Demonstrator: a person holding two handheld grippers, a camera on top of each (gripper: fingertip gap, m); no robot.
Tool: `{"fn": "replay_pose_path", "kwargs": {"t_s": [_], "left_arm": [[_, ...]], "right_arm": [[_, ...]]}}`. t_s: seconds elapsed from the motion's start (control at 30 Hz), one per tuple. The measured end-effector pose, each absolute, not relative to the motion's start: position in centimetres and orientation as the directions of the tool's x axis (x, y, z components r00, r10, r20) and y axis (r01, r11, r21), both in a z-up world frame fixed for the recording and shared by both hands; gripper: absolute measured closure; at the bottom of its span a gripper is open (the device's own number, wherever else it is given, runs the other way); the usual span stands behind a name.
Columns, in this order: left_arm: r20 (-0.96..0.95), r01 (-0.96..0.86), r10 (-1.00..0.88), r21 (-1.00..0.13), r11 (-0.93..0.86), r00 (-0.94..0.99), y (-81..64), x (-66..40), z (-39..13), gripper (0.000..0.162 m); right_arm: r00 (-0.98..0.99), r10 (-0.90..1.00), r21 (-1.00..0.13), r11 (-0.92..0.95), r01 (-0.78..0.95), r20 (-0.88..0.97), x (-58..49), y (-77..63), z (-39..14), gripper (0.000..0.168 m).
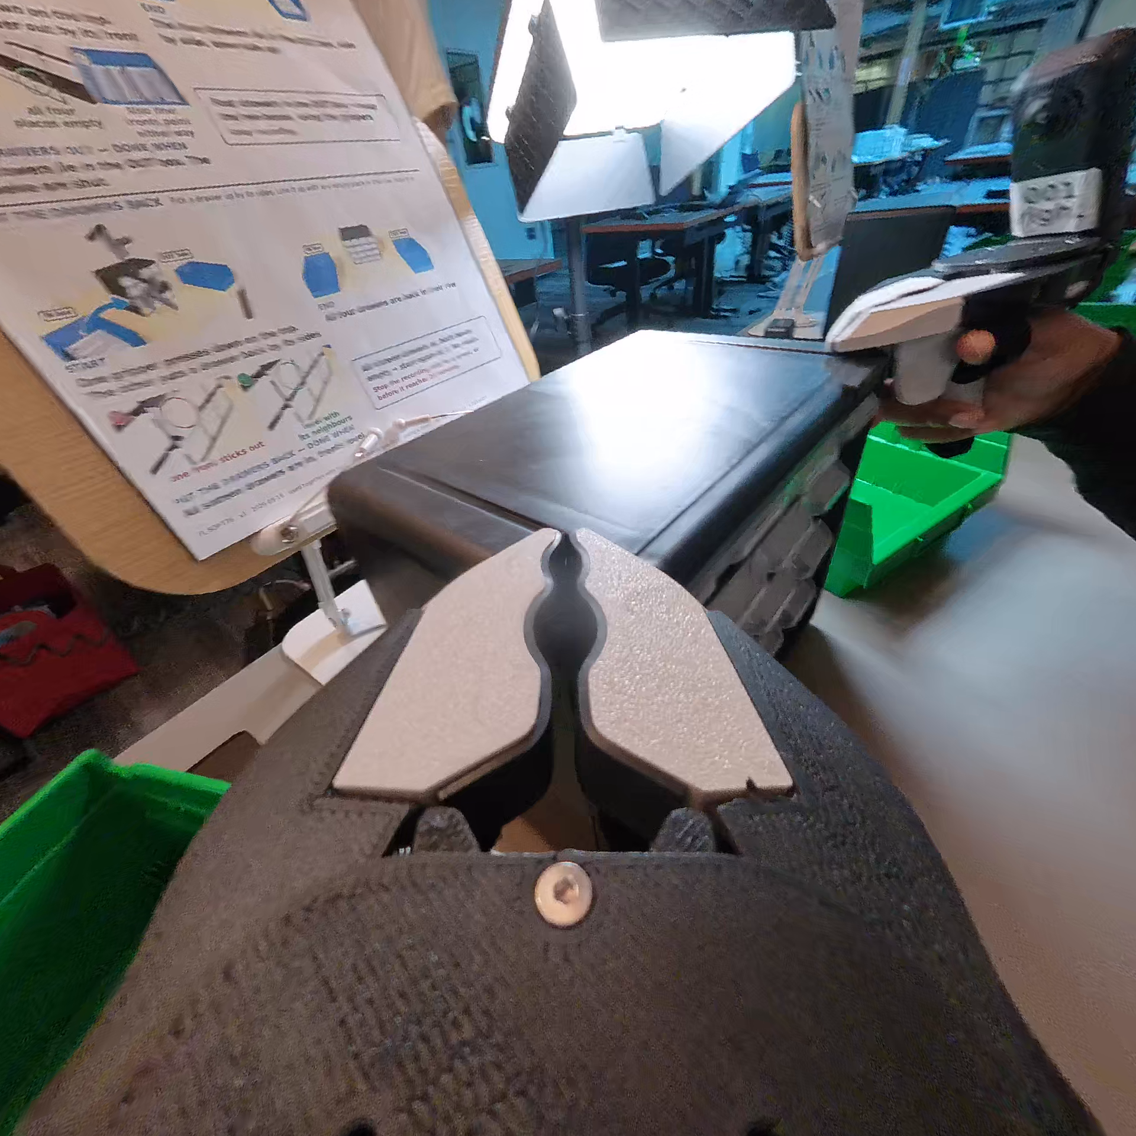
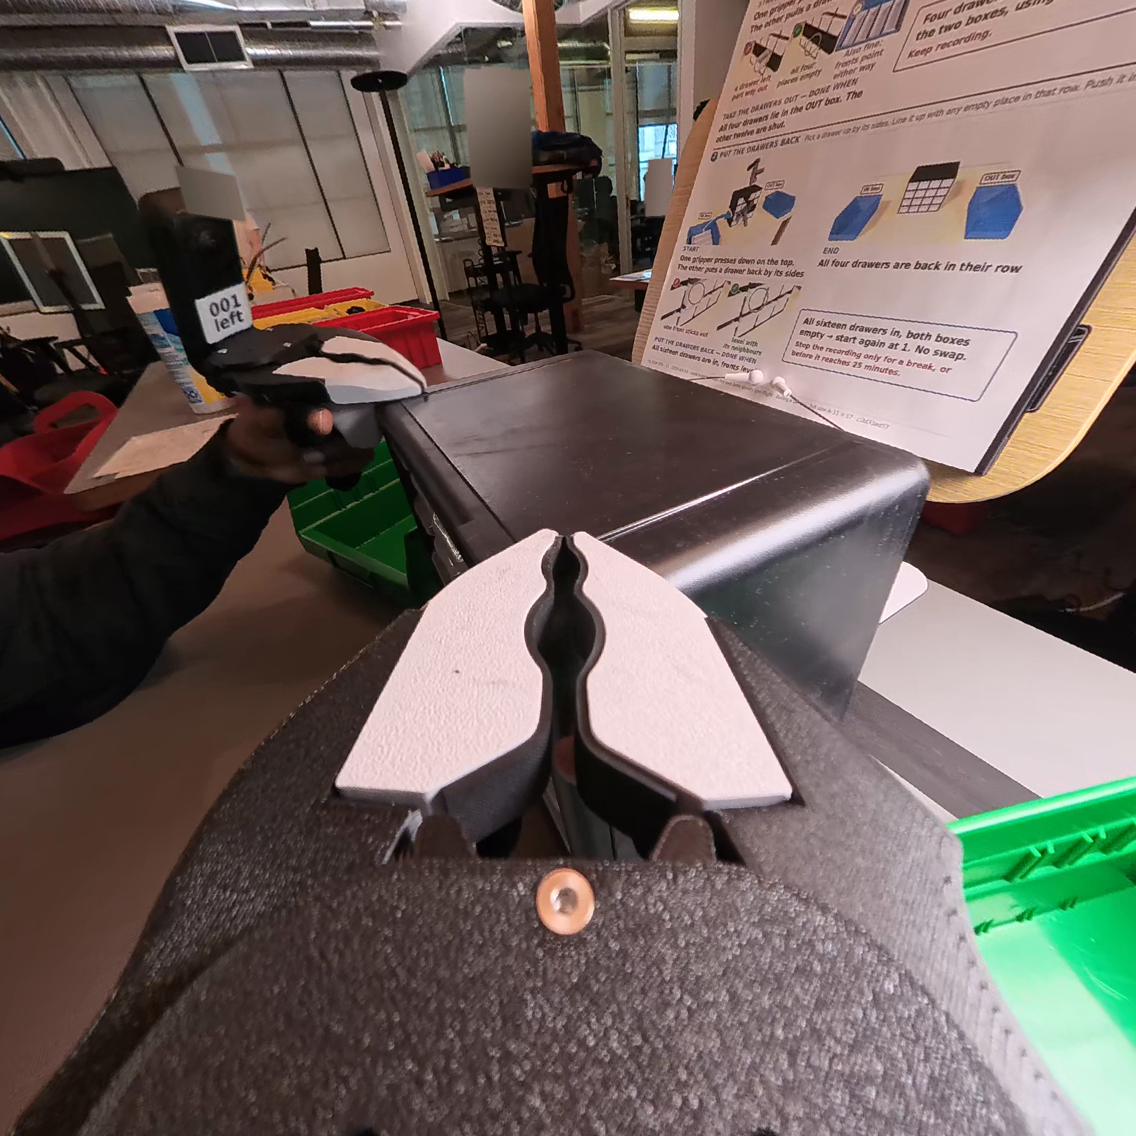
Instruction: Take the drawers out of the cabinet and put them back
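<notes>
A black cabinet [image 2: 645, 455] stands on the grey tabletop [image 2: 184, 768] between two green bins [image 2: 362, 528]. Both grippers, left [image 1: 564, 541] and right [image 2: 565, 540], have closed, empty jaws. Each hovers at an opposite top end of the cabinet, tips just above its edge.

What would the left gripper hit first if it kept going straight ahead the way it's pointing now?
Most likely the black cabinet. The left gripper, its jaws shut, points at the cabinet's near top corner; whether it would strike the edge or skim over the top is hard to judge.
</notes>
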State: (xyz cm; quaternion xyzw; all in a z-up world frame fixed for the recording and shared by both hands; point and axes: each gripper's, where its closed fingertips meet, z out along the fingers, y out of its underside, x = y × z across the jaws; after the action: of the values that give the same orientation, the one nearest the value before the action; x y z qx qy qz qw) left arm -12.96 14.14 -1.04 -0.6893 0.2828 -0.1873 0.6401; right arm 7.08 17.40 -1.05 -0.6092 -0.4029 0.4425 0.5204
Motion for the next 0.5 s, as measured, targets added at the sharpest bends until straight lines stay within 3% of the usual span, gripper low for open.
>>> {"fn": "replay_pose_path", "kwargs": {"t_s": [0.5], "left_arm": [[-0.22,-0.33,-0.637,-0.942,-0.057,0.739,15.1,-13.47,-1.24,0.162]], "right_arm": [[0.324,0.943,-0.992,-0.1,0.073,-0.071,7.03,17.42,-1.17,0.168]]}}
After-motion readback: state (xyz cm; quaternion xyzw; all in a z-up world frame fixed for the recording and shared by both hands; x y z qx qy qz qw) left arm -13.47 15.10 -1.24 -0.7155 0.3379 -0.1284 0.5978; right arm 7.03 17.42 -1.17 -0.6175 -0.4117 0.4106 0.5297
